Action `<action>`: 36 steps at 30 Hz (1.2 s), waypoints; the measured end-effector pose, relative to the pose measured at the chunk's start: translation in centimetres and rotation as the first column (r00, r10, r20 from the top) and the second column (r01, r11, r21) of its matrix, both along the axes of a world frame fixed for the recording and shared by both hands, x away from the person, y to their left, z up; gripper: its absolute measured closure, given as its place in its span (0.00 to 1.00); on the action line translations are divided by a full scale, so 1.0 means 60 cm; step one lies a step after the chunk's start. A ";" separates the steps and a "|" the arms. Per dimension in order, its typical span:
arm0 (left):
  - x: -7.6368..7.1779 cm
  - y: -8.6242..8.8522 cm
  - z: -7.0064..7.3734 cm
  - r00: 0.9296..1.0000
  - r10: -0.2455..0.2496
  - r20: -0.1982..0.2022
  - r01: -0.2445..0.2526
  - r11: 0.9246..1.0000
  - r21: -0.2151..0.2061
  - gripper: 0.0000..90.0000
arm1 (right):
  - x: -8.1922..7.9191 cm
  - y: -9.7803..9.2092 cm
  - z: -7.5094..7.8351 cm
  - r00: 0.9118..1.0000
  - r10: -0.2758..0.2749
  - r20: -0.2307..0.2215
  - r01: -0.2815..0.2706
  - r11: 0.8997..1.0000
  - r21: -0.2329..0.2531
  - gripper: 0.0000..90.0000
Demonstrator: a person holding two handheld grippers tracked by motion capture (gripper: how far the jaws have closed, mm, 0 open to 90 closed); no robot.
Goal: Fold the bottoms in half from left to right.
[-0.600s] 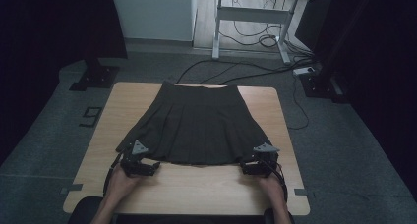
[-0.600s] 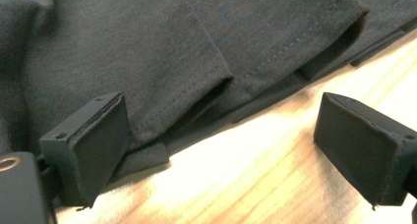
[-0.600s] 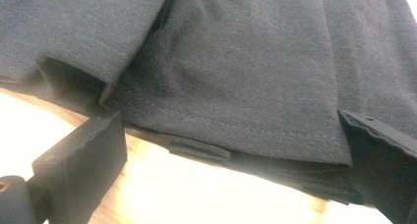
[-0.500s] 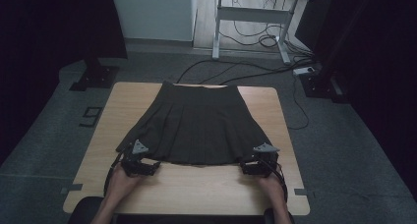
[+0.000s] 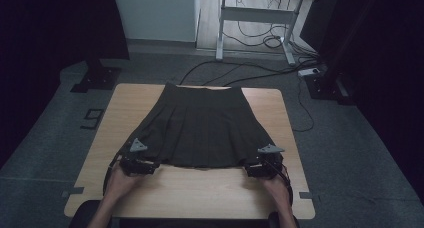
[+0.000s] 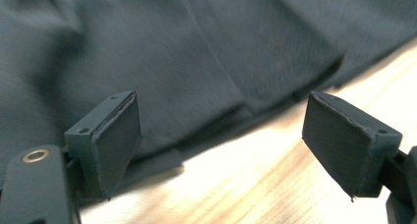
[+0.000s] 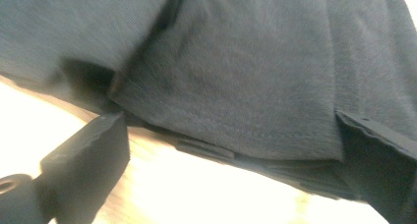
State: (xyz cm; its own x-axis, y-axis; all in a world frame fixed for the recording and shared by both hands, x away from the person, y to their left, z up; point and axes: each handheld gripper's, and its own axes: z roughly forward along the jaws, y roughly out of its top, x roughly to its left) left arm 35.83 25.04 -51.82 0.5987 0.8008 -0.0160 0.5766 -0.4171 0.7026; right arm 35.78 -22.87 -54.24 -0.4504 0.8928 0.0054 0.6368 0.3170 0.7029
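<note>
A dark pleated skirt (image 5: 200,125) lies flat on the wooden table (image 5: 210,193), waistband at the far edge, hem toward me. My left gripper (image 5: 142,164) sits at the hem's near left corner; in the left gripper view it (image 6: 221,140) stands open with the skirt's hem (image 6: 206,86) just beyond its jaws. My right gripper (image 5: 257,169) is at the hem's near right corner. In the right gripper view it (image 7: 236,155) is open, and the folded hem edge (image 7: 236,111) lies between its jaws.
A hand holds each gripper from the table's near edge. Bare wood runs along the near side of the table. Beyond the table are a desk frame (image 5: 260,18), cables (image 5: 240,70) on the grey floor and black stand bases (image 5: 95,80).
</note>
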 end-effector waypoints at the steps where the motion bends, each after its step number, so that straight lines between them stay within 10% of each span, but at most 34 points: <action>1: 0.001 0.006 0.011 1.000 0.008 0.023 -0.008 1.000 -0.002 0.16 | -0.001 0.000 0.005 1.000 -0.006 0.006 0.006 1.000 0.004 0.06; 7: 0.022 0.045 0.049 0.995 0.057 0.080 -0.057 0.998 0.005 0.22 | -0.007 0.016 0.051 0.999 0.009 0.039 -0.011 0.998 0.058 0.15; 13: 0.068 0.090 0.027 0.994 0.108 0.025 -0.108 0.994 -0.005 0.47 | 0.004 0.079 0.076 0.996 0.084 0.038 -0.086 0.995 0.056 0.24; 22: 0.082 0.089 -0.028 0.994 0.094 -0.052 -0.092 0.995 0.043 0.64 | 0.036 0.146 0.020 0.986 0.141 -0.088 -0.144 0.989 -0.031 0.51; 36: 0.043 0.032 -0.025 0.997 -0.006 -0.077 0.010 0.998 0.057 0.62 | 0.046 0.101 0.009 0.997 0.059 -0.052 -0.062 0.997 -0.048 0.50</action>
